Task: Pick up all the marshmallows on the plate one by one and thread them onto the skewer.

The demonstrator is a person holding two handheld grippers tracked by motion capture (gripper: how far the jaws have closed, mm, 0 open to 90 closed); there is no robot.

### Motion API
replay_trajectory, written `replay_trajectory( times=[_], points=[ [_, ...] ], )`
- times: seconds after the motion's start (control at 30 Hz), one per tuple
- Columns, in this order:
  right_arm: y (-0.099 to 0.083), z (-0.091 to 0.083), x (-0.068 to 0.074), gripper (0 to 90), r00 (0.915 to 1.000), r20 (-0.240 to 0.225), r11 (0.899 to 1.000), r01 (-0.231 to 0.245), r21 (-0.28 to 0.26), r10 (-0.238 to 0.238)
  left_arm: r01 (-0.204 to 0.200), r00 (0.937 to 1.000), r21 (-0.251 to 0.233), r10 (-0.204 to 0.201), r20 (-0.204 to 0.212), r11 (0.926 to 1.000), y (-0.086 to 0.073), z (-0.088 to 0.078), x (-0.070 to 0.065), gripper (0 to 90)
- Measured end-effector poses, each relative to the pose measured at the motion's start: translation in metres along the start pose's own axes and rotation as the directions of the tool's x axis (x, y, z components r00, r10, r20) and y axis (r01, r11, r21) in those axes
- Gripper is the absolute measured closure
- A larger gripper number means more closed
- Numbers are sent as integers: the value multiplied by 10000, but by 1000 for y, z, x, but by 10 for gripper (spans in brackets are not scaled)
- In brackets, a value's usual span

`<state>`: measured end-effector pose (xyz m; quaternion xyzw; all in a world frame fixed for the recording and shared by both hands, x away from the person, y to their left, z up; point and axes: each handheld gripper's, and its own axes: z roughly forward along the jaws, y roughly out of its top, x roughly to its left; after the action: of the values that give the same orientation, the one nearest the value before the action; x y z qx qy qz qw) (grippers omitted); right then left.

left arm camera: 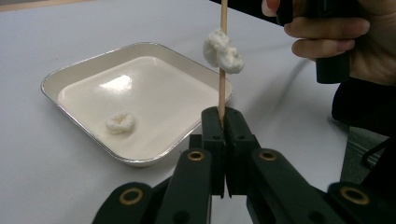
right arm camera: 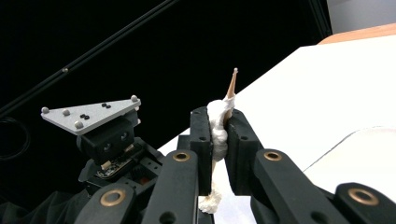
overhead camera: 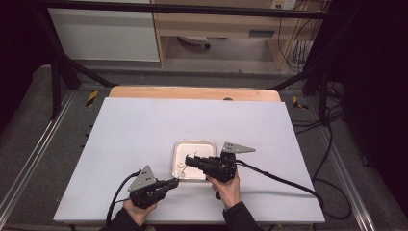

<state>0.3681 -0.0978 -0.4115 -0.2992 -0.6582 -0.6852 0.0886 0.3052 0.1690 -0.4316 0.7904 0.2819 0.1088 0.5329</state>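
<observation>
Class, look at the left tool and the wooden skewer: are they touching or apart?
Touching. In the left gripper view the left tool has its jaws shut on the lower end of the wooden skewer, with no gap showing.

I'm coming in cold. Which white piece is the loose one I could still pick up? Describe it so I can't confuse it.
Find the square cream tray on the white table. One small white ring-shaped puff lies alone on the tray's floor. Unlike the other white piece, it is not threaded on the wooden skewer.
</observation>
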Motion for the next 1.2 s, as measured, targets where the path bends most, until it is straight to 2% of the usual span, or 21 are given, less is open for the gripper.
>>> replay_trajectory(
  times=[0.2, 0.23, 0.27, 0.3, 0.33, 0.4, 0.5, 0.57, 0.63, 0.73, 0.87, 1.0, 1.1, 1.2],
  points=[
    [-4, 0, -1, 833, 10000, 40, 10000, -18, 8, 18, -13, 10000, -34, 13, 35, 10000, 0, 1, 0, 882],
    [-5, 0, -1, 827, 10000, 58, 9999, -34, 104, 33, 112, 9999, -347, -108, 130, 9993, 2, 0, -1, 883],
    [-8, 4, -1, 821, 10000, 96, 9979, -24, 649, 18, 103, 9999, -295, -101, 93, 9995, 6, 1, -1, 884],
    [-15, 8, -2, 821, 10000, 35, 9977, -8, 683, 5, -87, 9999, -288, 85, -91, 9995, 7, 2, -2, 883],
    [-17, 10, -1, 822, 10000, 44, 9978, 18, 658, -21, -112, 9999, -288, 109, -117, 9995, 6, 2, -1, 883],
    [-17, 12, -2, 821, 10000, 44, 9975, 80, 699, -83, 56, 10000, -210, -57, -32, 9998, 6, 2, 1, 883],
    [-17, 12, -2, 802, 9998, 165, 9971, 87, 754, -100, 16, 9999, -139, -17, -103, 9999, 5, 2, 1, 883],
    [-16, 12, -2, 752, 9992, 349, 9962, 170, 854, -201, 69, 10000, -156, -69, -40, 9999, 5, 2, 2, 883],
    [-13, 10, -1, 596, 9971, 690, 9962, 252, 839, -311, 24, 10000, -301, -26, -49, 9995, 5, 0, 2, 882],
    [-8, 7, 0, 517, 9962, 732, 9933, 392, 1090, -474, 119, 9999, -404, -123, -117, 9991, 5, -2, 4, 883],
    [-5, -1, 3, 379, 9855, 1162, 9851, 1078, 1342, -1237, 214, 9996, -406, -221, -161, 9989, 4, -4, 8, 882],
    [-4, -8, 1, 254, 9641, 1668, 9684, 1772, 1756, -2066, 215, 9996, -330, -221, -190, 9992, 4, -5, 9, 882],
    [-4, -14, -3, 159, 9492, 2074, 9593, 1946, 2049, -2368, 298, 9992, -168, -302, -254, 9994, 4, -7, 12, 882],
    [-3, -22, -8, 116, 9320, 2495, 9490, 2033, 2411, -2631, 371, 9988, -8, -371, -321, 9993, 3, -8, 16, 881]
  ],
)
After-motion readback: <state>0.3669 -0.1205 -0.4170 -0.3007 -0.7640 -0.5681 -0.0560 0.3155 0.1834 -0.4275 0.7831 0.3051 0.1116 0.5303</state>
